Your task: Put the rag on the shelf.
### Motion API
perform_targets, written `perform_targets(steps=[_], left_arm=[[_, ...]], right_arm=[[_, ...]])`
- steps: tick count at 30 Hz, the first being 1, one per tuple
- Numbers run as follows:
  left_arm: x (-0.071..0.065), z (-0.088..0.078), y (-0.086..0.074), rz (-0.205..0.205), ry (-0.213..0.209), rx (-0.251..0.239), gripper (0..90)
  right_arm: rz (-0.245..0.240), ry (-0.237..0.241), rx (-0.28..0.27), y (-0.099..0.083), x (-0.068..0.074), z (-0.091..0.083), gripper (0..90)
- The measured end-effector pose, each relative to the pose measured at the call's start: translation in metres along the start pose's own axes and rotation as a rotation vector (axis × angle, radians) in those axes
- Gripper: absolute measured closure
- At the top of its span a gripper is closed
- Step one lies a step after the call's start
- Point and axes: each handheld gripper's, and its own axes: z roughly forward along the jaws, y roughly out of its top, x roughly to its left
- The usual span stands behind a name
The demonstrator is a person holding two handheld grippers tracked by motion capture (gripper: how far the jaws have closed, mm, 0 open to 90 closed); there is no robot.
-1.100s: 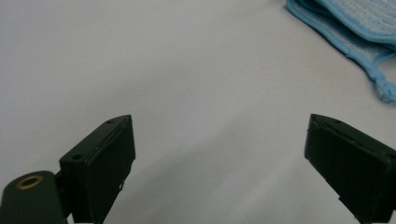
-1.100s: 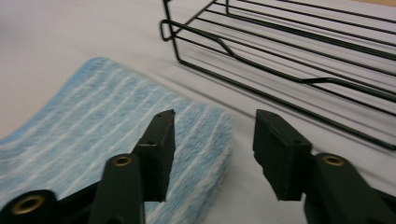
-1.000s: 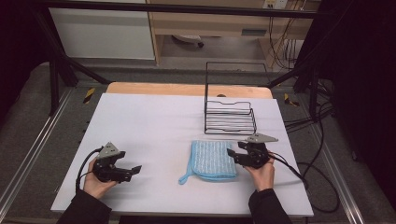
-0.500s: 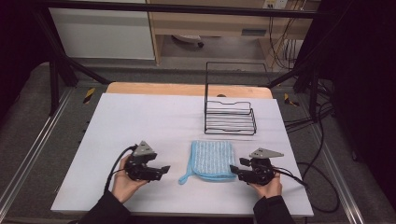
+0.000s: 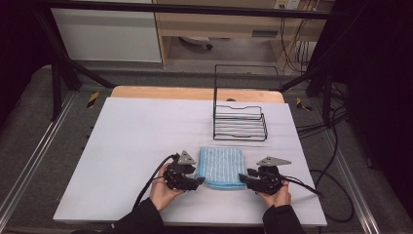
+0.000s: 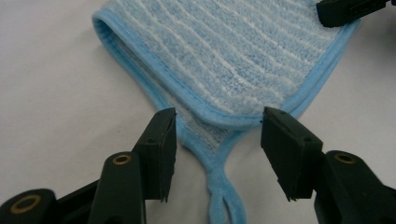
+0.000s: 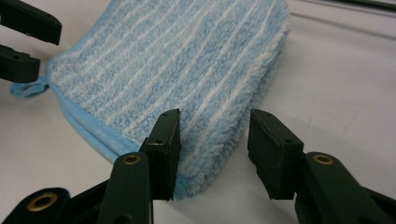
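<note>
A folded blue cloth with white stripes [image 5: 221,167] lies flat on the white table cover [image 5: 141,131], near the front edge. My left gripper [image 5: 198,182] sits at its near left corner. In the left gripper view that corner and its hanging loop [image 6: 223,196] lie between the jaws of my left gripper [image 6: 217,122], which have just been closing, with gaps on both sides. My right gripper [image 5: 242,179] is at the near right corner. There the thick folded edge [image 7: 210,140] sits between the jaws of my right gripper [image 7: 212,126], also closing, still apart from the right pad.
A black wire rack [image 5: 240,121] with a tall back frame stands behind the cloth, toward the right. Cables [image 5: 311,187] trail from both grippers over the table's front. A wooden strip [image 5: 160,92] runs along the far edge.
My left hand has slid right from the table's left side to the cloth's near left corner. My right hand has drawn slightly nearer the front edge. Both pairs of jaws are narrower.
</note>
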Motion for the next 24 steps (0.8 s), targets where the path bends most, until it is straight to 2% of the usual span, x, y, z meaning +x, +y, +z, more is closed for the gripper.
perform_targets(steps=[3, 6, 11, 14, 17, 21, 24], left_arm=[[0.000, 0.009, -0.002, -0.012, -0.010, 0.017, 45.2], [0.000, 0.013, -0.004, -0.031, 0.005, 0.029, 42.4], [-0.001, 0.013, -0.006, -0.052, 0.004, 0.016, 44.2], [-0.003, 0.012, -0.006, -0.061, -0.007, 0.025, 52.1], [-0.003, 0.011, -0.005, -0.081, -0.027, 0.038, 65.5], [-0.002, 0.009, -0.007, -0.085, -0.018, 0.053, 82.6], [-0.002, 0.009, -0.008, -0.098, -0.030, 0.048, 85.3]], right_arm=[[-0.002, 0.000, 0.015, -0.001, 0.001, 0.003, 56.4], [0.011, 0.004, 0.026, -0.001, 0.001, 0.004, 58.4], [0.042, 0.018, 0.046, -0.001, 0.002, 0.007, 63.8], [0.059, 0.029, 0.051, -0.001, 0.002, 0.009, 67.3], [0.069, 0.042, 0.057, 0.000, 0.001, 0.010, 73.1], [0.070, 0.066, 0.065, 0.002, -0.001, 0.012, 80.7], [0.066, 0.074, 0.069, 0.005, -0.002, 0.012, 82.9]])
